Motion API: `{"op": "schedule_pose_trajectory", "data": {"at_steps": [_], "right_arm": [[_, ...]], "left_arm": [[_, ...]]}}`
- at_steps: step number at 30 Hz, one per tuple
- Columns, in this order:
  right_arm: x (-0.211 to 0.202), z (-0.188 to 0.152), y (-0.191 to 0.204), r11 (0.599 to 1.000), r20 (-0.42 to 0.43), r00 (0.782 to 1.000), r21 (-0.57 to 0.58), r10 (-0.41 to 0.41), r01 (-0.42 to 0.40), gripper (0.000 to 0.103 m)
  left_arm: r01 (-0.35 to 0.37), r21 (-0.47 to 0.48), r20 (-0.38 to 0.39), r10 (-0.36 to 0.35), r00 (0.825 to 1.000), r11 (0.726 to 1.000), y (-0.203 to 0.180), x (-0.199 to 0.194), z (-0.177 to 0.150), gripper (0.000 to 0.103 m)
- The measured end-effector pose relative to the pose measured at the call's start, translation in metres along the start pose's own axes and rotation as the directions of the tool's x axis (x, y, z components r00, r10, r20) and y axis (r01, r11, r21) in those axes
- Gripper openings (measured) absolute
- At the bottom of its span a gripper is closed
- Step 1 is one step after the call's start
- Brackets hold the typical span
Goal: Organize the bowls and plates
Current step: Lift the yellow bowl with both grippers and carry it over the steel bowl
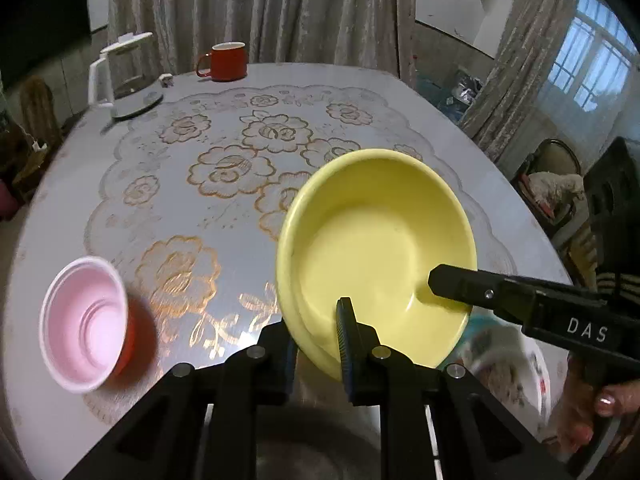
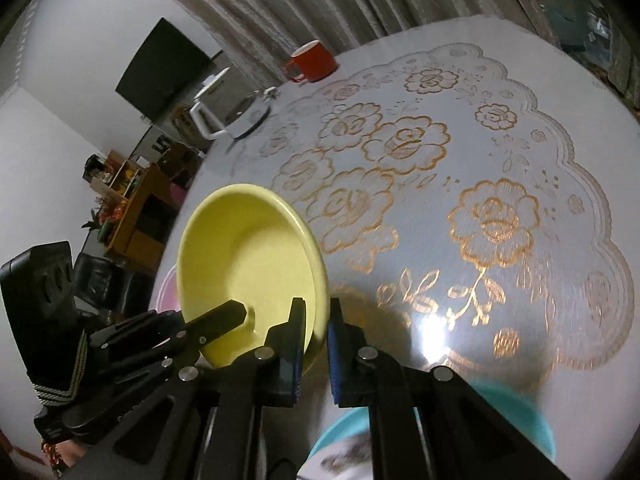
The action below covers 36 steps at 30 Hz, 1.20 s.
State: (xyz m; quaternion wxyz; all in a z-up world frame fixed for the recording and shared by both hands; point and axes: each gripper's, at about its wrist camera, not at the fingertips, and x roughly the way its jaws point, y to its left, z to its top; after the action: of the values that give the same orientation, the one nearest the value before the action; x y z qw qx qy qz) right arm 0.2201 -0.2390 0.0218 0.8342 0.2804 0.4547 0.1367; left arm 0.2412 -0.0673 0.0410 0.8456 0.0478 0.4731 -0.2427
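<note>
Both grippers hold the same yellow bowl (image 1: 376, 248) by its rim, and the bowl is lifted above the table (image 1: 440, 92) and tilted. In the left wrist view the left gripper (image 1: 316, 344) is closed on the near edge of the bowl: one finger is inside the bowl and the other is outside, under the wall. In the same view the right gripper (image 1: 444, 280) comes in from the right side, and its tip lies inside the bowl at the right rim. A hand (image 1: 612, 396) with painted nails holds its handle at the lower right corner. In the right wrist view the right gripper (image 2: 316, 340) is clamped on the right edge of the yellow bowl (image 2: 248, 264), with the rim between its two narrow fingers, and the left gripper (image 2: 224, 320) grips the bowl from the left. The table carries a clear cover with golden roses. On it, at the left, stands a pink cup (image 1: 84, 324) with a red outside, apart from the bowl. At the far side of the table are a red mug (image 1: 226, 61) and a white kettle (image 1: 120, 80), near each other. Below the yellow bowl, close to the near edge, a blurred patterned plate (image 1: 508, 368) and a turquoise bowl (image 2: 516, 420) are partly visible.
</note>
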Motion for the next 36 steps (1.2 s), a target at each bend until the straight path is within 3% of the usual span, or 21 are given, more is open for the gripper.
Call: {"op": "schedule_pose_trajectory", "data": {"at_steps": [16,36], "right_arm": [[-0.027,-0.080,0.050,0.994,-0.024,0.995,-0.053,0.095,-0.096,0.011],[0.007,-0.129,0.066,0.994,-0.138,0.989,-0.079,0.058,-0.070,0.012]], "left_arm": [[-0.012,-0.030,0.049,0.014,0.999,0.999,0.016,-0.065,-0.079,0.017],[-0.026,-0.073,-0.034,0.024,0.999,0.997,0.041,-0.052,-0.142,0.018]]}}
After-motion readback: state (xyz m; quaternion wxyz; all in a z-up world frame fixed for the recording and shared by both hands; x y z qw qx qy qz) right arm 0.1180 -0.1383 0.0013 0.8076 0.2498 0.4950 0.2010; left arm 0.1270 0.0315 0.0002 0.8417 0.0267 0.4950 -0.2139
